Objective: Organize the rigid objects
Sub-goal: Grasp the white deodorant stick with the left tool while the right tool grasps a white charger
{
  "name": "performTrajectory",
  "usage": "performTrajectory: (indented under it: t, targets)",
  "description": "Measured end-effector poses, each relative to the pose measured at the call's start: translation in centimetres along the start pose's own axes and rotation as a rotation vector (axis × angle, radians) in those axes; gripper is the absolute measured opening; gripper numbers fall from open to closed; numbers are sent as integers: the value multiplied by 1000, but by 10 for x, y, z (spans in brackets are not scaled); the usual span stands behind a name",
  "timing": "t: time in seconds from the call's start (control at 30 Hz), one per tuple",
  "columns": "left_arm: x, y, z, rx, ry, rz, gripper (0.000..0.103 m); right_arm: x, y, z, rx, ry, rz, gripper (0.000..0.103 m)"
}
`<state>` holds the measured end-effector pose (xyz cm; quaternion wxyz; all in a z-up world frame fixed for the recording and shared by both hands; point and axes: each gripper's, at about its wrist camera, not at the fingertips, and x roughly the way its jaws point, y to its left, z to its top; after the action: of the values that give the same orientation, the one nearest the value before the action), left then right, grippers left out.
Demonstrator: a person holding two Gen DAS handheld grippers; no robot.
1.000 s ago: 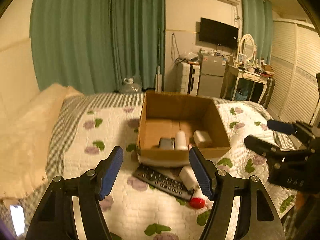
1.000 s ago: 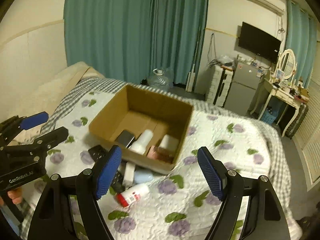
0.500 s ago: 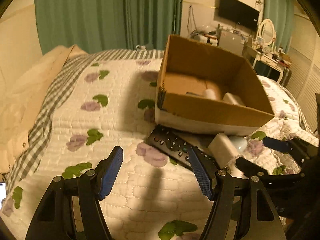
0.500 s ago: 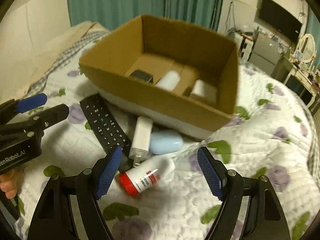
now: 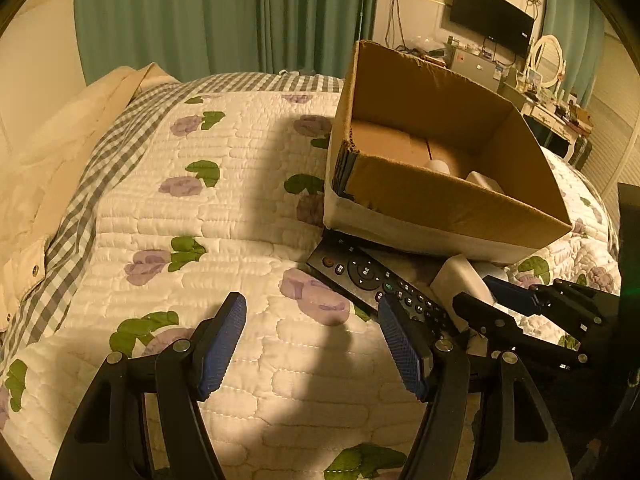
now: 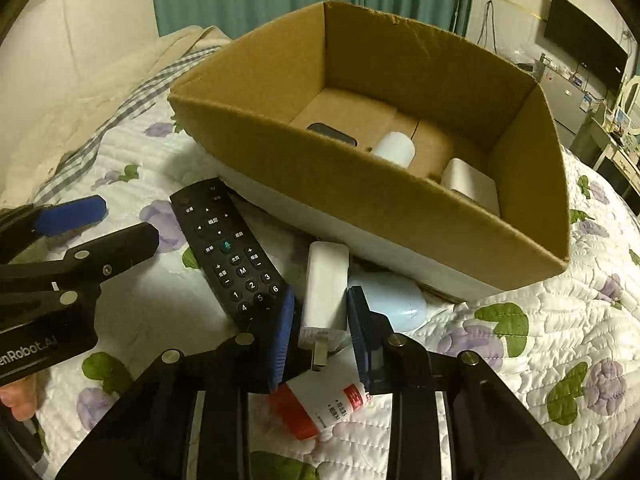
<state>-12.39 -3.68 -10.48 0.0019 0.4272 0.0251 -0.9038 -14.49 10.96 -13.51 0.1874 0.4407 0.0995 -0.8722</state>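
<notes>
A cardboard box (image 6: 400, 216) stands on the quilted bed and holds a white cylinder (image 6: 394, 148), a white block (image 6: 472, 188) and a dark flat device (image 6: 332, 134). In front of it lie a black remote (image 6: 228, 252), a white plug charger (image 6: 325, 292), a pale blue mouse (image 6: 396, 300) and a red-capped white bottle (image 6: 320, 404). My right gripper (image 6: 322, 332) is closed around the charger's lower end. My left gripper (image 5: 312, 344) is open and empty over the quilt, left of the remote (image 5: 372, 280). The box (image 5: 440, 200) also shows in the left wrist view.
The flowered quilt (image 5: 224, 208) covers the bed, with a checked border and a cream pillow (image 5: 48, 148) at the left. Green curtains (image 5: 224, 16) hang behind. A TV (image 5: 490, 20) and dressing table (image 5: 556, 108) stand at the far right.
Both grippers have come down close to the bed. My right gripper's jaws have narrowed from wide open onto the white charger. The left gripper stays open.
</notes>
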Motion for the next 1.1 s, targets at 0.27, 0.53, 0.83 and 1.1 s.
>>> performTrajectory:
  t: [0.27, 0.53, 0.83, 1.1]
  targets:
    - [2, -5, -2, 28, 7, 8, 71, 12, 0, 1, 4, -2, -8, 22]
    - [-7, -29, -7, 109, -6, -57, 71, -70, -36, -13, 69, -118, -69, 22]
    - [3, -111, -27, 277, 66, -236, 69, -92, -78, -35, 203, -106, -108, 22]
    - [39, -150, -33, 383, 132, -231, 51, -74, -97, -42, 276, -53, -81, 22]
